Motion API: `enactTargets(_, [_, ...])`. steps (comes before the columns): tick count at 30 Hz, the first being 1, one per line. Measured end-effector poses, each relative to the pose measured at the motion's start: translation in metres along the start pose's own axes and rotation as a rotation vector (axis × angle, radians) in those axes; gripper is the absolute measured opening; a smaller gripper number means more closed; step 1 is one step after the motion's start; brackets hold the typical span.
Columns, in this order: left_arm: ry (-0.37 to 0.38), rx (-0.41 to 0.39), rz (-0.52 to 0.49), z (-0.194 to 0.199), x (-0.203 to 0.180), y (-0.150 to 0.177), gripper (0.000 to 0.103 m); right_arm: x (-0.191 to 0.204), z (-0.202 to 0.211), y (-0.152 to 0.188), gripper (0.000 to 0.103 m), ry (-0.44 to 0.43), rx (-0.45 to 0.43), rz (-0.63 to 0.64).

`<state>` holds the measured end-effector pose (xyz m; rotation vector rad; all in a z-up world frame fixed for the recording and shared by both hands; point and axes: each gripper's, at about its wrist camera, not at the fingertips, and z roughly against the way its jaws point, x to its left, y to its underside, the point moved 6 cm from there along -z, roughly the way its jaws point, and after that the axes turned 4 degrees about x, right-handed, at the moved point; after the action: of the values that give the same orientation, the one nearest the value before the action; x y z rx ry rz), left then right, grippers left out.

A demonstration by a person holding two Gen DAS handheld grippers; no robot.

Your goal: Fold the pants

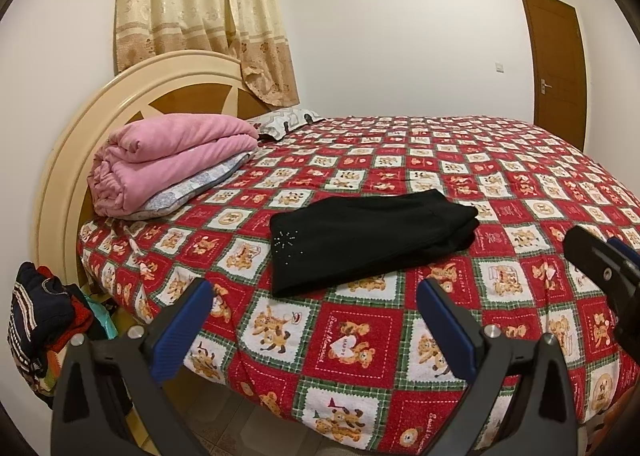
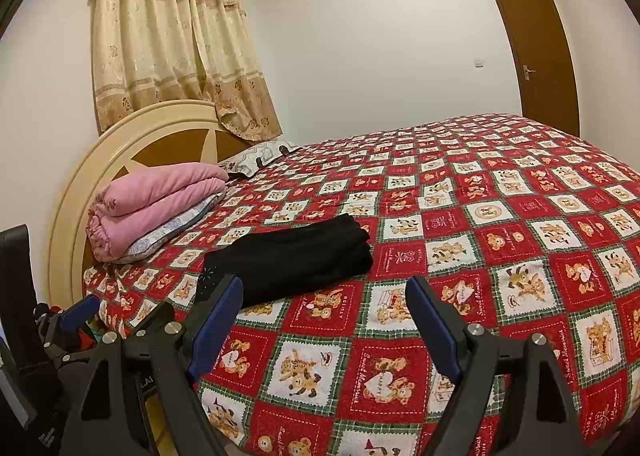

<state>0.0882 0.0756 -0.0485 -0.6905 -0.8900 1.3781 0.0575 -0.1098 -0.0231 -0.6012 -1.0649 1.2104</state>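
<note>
Clothes pile point(image 1: 44, 320): at the lower left of the left wrist picture we see a heap of dark and red clothes beside the bed, low down.
Headboard point(image 1: 80, 127): cream and round, at the left edge, with a curtain point(image 1: 200, 15) hanging above it.
Pink blanket point(image 1: 168, 159): rolled up on the bed at middle left, well apart from the pants.
Left gripper point(image 1: 316, 312): at the bottom middle of its own picture. Our jaws are wide open and hold nothing. Only the bed cover shows between them.
Pants point(image 1: 368, 236): black, in the middle of the picture, lying flat on the bed point(image 1: 520, 183). We think they are already folded into a neat block with a thick doubled end on the right.
Right gripper point(image 2: 324, 308): at the bottom middle of the right wrist picture. Our jaws are wide open here too, and empty. The left blue pad sits in front of the near corner of the pants in the picture, but we cannot tell if it touches.
Door point(image 1: 556, 63): brown, shut, at the upper right.
What could go wrong: if we reach in again and pinch only the top layer, the fold could open up. If an open jaw bumps the near corner, the block could slide or go crooked. The soft bed cover could bunch up and get grabbed along with the pants.
</note>
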Motion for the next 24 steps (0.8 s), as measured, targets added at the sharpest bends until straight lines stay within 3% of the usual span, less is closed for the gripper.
enactTargets(8, [-0.047, 0.0, 0.003, 0.0001, 0.0015, -0.0012, 0.103, -0.0002, 0.0003, 0.0003, 0.085, 0.003, 0.001, -0.002])
enactTargets(24, [-0.049, 0.009, 0.002, 0.001, 0.0013, -0.0005, 0.103, -0.0058, -0.0028, 0.0032, 0.085, 0.009, 0.019, -0.019])
